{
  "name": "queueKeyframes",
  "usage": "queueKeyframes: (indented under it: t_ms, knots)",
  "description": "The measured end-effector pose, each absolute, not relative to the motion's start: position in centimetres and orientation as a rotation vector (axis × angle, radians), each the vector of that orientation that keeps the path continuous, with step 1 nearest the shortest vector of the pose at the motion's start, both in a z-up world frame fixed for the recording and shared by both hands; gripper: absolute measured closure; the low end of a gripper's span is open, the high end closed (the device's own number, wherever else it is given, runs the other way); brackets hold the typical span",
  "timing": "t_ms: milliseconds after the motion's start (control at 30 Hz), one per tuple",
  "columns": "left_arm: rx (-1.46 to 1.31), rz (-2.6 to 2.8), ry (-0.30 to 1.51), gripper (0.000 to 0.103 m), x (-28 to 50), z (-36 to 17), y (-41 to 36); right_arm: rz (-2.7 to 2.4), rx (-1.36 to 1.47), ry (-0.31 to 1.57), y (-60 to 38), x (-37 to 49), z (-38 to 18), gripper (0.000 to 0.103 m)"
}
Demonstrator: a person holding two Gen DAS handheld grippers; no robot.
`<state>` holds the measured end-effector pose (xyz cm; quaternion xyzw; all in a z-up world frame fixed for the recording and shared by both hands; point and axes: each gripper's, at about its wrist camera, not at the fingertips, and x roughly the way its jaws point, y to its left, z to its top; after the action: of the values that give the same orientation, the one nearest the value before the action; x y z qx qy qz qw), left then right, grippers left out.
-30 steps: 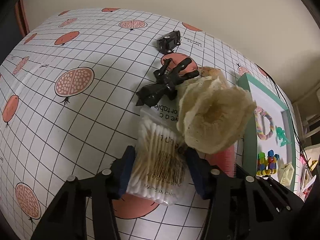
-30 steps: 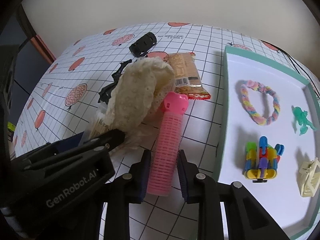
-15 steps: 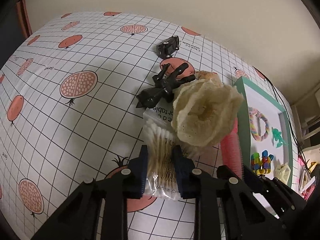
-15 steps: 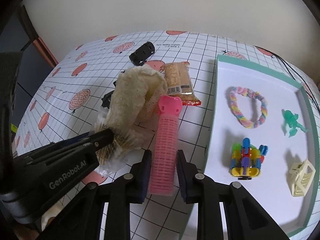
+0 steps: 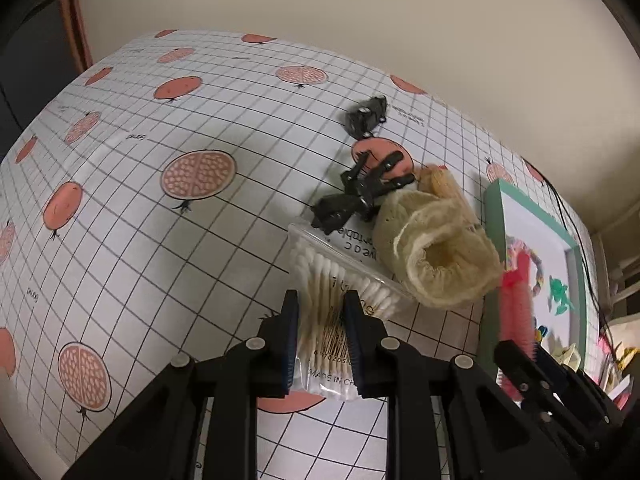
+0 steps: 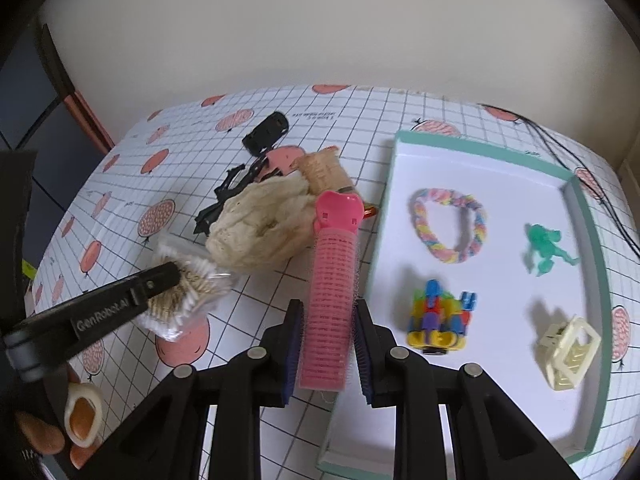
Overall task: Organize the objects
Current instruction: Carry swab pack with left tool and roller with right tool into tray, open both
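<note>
My left gripper [image 5: 320,308] is shut on a clear bag of cotton swabs [image 5: 332,280], lifted a little off the table; the same bag [image 6: 180,292] shows in the right wrist view under the left finger [image 6: 120,300]. A cream knitted cloth [image 5: 436,248] rests against the bag's far end. My right gripper [image 6: 326,320] is shut on a pink hair roller [image 6: 334,280], held near the left rim of a teal-edged white tray [image 6: 384,216]. In the left wrist view the roller [image 5: 516,304] looks blurred.
The tray holds a pastel braided ring [image 6: 448,220], a green figure [image 6: 546,248], a colourful block toy [image 6: 438,320] and a cream hair claw [image 6: 568,352]. On the table lie a black clip [image 5: 360,192], a black toy car [image 5: 366,114] and a snack packet [image 6: 324,168].
The left gripper closed on the swab bag and raised it. The right gripper lifted the pink roller up and toward the tray. The cloth tipped over to the right.
</note>
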<state>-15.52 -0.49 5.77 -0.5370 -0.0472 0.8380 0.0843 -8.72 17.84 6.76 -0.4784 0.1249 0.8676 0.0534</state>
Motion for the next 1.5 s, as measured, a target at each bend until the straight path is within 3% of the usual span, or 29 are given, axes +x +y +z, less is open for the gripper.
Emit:
queueKeyframes:
  t_ms: [600,1100,1500]
  knots:
    - [-1.562,2.645,-0.227,0.080,-14.4,8.4,-2.4,2.623,-1.371,0.400,21.1,-6.0,8.7,0.077]
    - [-1.478,2.279,-0.240,0.080,-10.8,9.6,7.0,2.503,-1.332,0.432,27.1,-2.3,8.6,0.077]
    - [-1.531,2.152,-0.057,0.080,-8.1,7.6,12.7,2.445,-1.342,0.462,29.8,-0.5,7.8,0.077]
